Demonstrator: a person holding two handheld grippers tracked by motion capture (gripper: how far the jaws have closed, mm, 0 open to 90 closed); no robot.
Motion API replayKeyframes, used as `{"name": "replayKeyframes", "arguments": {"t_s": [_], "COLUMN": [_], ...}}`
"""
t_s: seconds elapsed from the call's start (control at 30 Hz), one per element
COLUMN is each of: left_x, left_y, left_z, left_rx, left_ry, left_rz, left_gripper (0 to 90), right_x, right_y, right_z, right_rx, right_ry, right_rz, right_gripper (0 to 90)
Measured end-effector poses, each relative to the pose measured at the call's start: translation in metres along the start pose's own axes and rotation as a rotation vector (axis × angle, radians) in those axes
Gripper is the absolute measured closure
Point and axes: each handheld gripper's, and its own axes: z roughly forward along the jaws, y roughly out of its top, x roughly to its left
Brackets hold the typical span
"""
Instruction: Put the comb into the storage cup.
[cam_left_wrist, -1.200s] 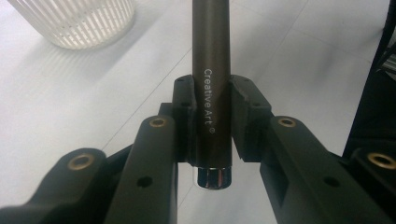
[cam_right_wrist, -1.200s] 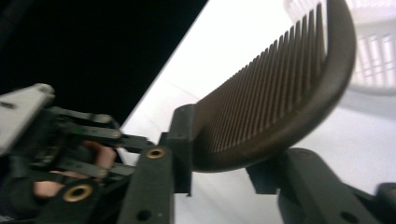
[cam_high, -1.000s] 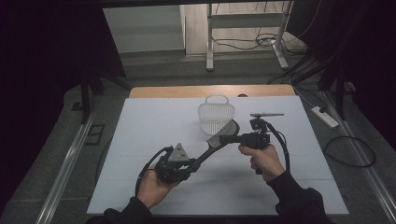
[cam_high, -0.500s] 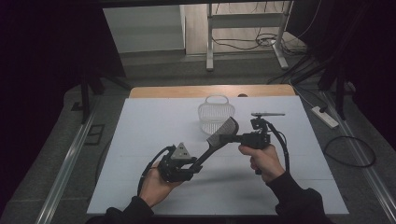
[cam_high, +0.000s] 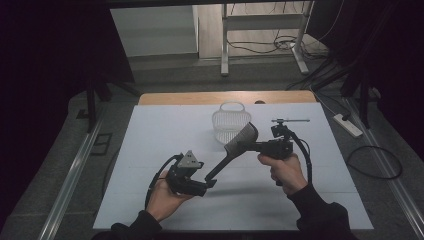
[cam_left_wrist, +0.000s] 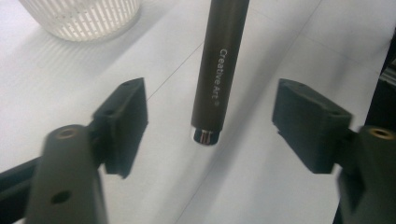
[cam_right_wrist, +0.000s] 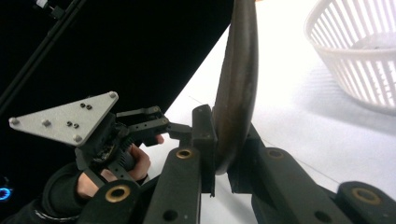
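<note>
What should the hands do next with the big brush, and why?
Probably the left gripper should back off the brush handle. Its jaws have just been opening, and the handle end sits loose between the pads, touching neither. The right gripper is clamped on the brush head, so it alone can likely carry the brush to the white basket just behind.

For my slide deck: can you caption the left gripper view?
Left hand-held gripper, jaws just opened, flanks the dark brush handle without touching; white basket behind.
</note>
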Motion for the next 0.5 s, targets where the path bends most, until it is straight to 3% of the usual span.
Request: {"name": "replayKeyframes", "arguments": {"t_s": [0.27,0.5], "left_x": [0.008,0.014], "left_y": [-0.005,-0.007], "left_z": [-0.006,-0.014], "left_rx": [0.002,-0.004], "left_ry": [0.005,-0.004], "left_rz": [-0.037,-0.072], "left_gripper": [9.5,4.1], "right_x": [0.008,0.012], "right_y": [0.004,0.007], "right_z": [-0.005,-0.009], "right_rx": [-0.016,-0.026], "right_ry": [-0.019,-0.038], "right_rz": [-0.092,-0.122], "right_gripper": [83.5,83.5]}}
